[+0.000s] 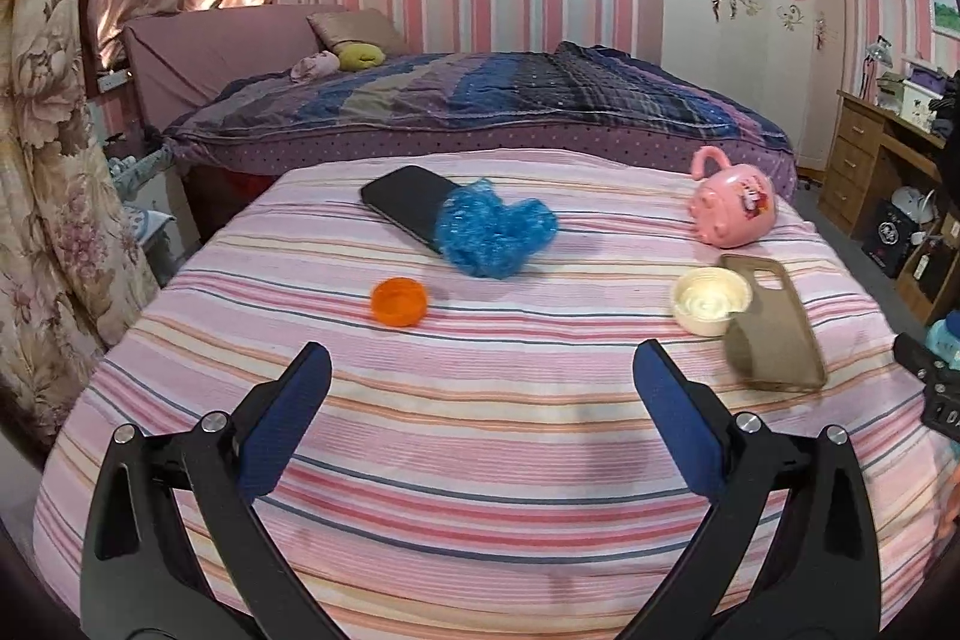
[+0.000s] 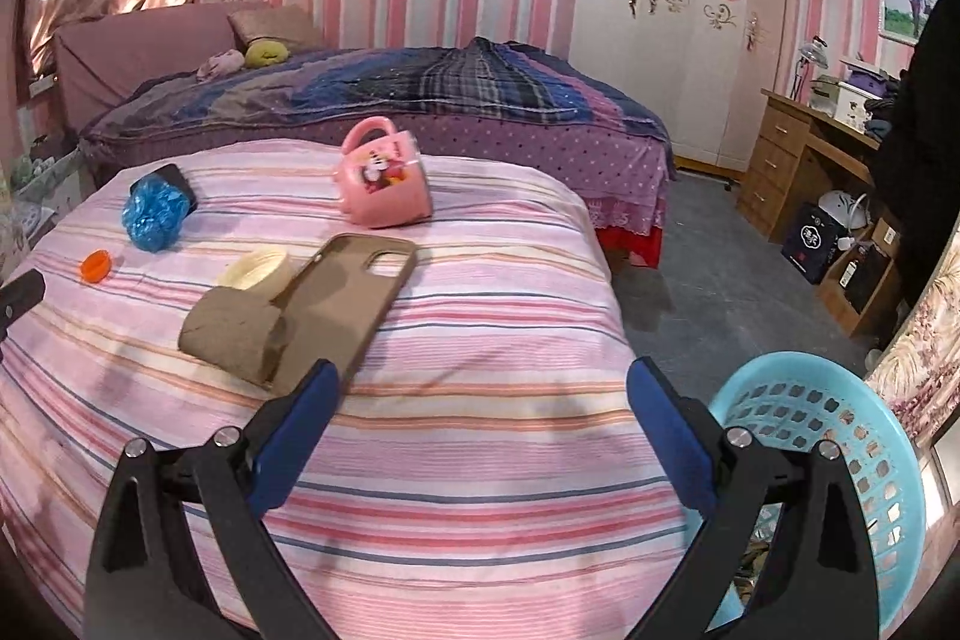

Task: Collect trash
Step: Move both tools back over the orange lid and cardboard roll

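Observation:
On the pink striped bed cover (image 1: 480, 436) lie an orange bottle cap (image 1: 398, 301), a crumpled blue plastic bag (image 1: 492, 235) resting against a black phone (image 1: 403, 202), a cream lid (image 1: 710, 300), a cardboard roll (image 2: 235, 337) and a brown phone case (image 2: 351, 301). A pink mug (image 2: 384, 178) lies tipped over farther back. My left gripper (image 1: 480, 370) is open above the cover, short of the orange cap. My right gripper (image 2: 483, 388) is open too, its left finger just in front of the phone case. A light blue basket (image 2: 840, 460) stands low on the right.
A second bed with a dark plaid quilt (image 1: 510, 94) stands behind. A white wardrobe (image 2: 672, 10), a wooden desk (image 2: 798, 160) and boxes on the grey floor (image 2: 708, 268) fill the right side. Floral curtain fabric (image 1: 54, 160) hangs at the left.

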A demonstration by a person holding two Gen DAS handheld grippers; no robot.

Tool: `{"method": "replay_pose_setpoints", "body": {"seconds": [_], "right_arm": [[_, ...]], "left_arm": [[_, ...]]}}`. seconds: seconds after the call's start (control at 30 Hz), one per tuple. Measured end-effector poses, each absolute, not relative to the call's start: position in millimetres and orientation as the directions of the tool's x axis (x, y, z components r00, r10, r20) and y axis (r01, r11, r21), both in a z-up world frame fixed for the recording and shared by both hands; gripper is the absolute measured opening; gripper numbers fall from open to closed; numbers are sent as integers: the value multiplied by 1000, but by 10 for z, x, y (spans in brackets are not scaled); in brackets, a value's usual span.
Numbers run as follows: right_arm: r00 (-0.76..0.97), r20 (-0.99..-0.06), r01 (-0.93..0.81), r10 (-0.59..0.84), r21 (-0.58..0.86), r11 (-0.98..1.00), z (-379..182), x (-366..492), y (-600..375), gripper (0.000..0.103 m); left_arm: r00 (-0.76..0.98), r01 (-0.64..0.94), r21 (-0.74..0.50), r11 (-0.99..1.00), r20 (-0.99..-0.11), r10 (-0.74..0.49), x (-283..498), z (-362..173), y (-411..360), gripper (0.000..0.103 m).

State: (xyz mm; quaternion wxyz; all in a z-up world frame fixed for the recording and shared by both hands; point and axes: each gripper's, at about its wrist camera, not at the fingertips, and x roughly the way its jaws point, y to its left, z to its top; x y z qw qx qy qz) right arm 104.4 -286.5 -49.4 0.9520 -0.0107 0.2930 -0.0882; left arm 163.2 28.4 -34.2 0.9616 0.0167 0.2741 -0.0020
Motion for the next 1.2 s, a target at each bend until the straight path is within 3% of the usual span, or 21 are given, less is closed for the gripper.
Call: {"method": "replay_pose_setpoints", "body": {"seconds": [0.7,1.2], "right_arm": [[851,-520,47,-77,-72,996,-193,1519,-2240,94],[795,-605,18,-51,-61,998,-547,1576,-2198,94]], "left_arm": [[823,-134,-3,991,-557,110,1849,-382,975,97],[798,-147,-3,989,-591,117,1930,-449,1027,97]]}}
